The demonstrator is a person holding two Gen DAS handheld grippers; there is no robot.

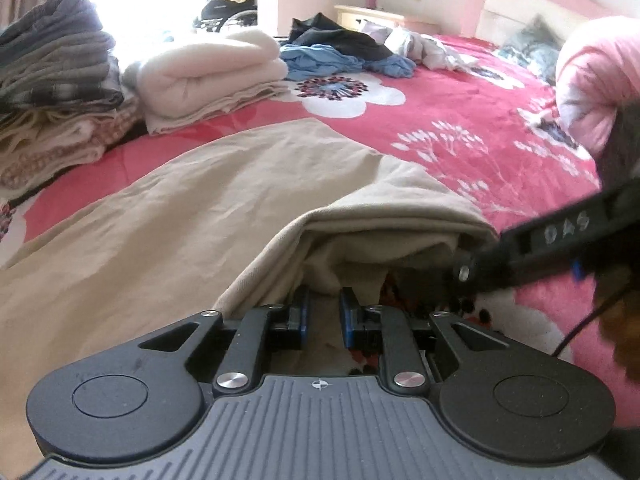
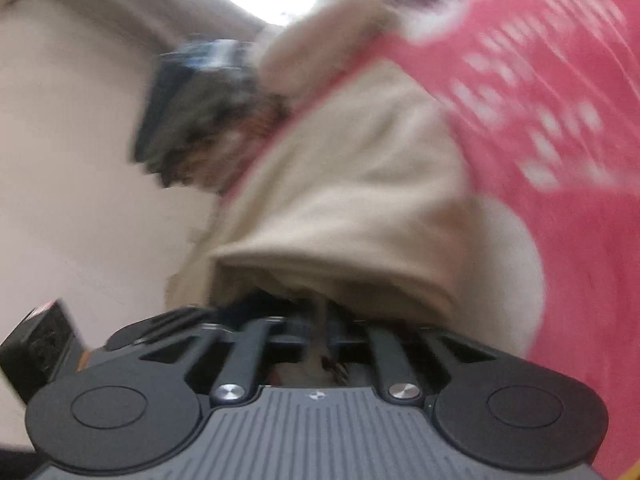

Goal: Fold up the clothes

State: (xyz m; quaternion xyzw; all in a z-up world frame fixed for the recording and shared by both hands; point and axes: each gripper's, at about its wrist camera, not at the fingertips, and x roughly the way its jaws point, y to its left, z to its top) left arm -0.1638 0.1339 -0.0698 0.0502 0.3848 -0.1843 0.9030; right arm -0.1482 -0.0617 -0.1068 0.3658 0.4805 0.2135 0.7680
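Observation:
A large beige cloth [image 1: 180,208] lies spread on the pink flowered bedspread [image 1: 460,120]. Its near edge is turned over in a fold. My left gripper [image 1: 324,308] sits under that fold, its blue-padded fingers [image 1: 303,314] close together with beige fabric between them and the tips hidden by the cloth. My right gripper [image 1: 466,276] reaches in from the right to the same fold's corner. In the blurred right wrist view the beige cloth [image 2: 360,184] drapes over my right gripper [image 2: 318,316], whose fingers stand apart. A dark blurred shape [image 2: 192,112] lies beyond.
Stacks of folded clothes [image 1: 60,60] and a folded white blanket [image 1: 208,68] sit at the far left. Loose blue and black garments [image 1: 344,52] are heaped mid-bed. A rolled pink quilt [image 1: 592,80] is at the right, a nightstand [image 1: 372,14] behind.

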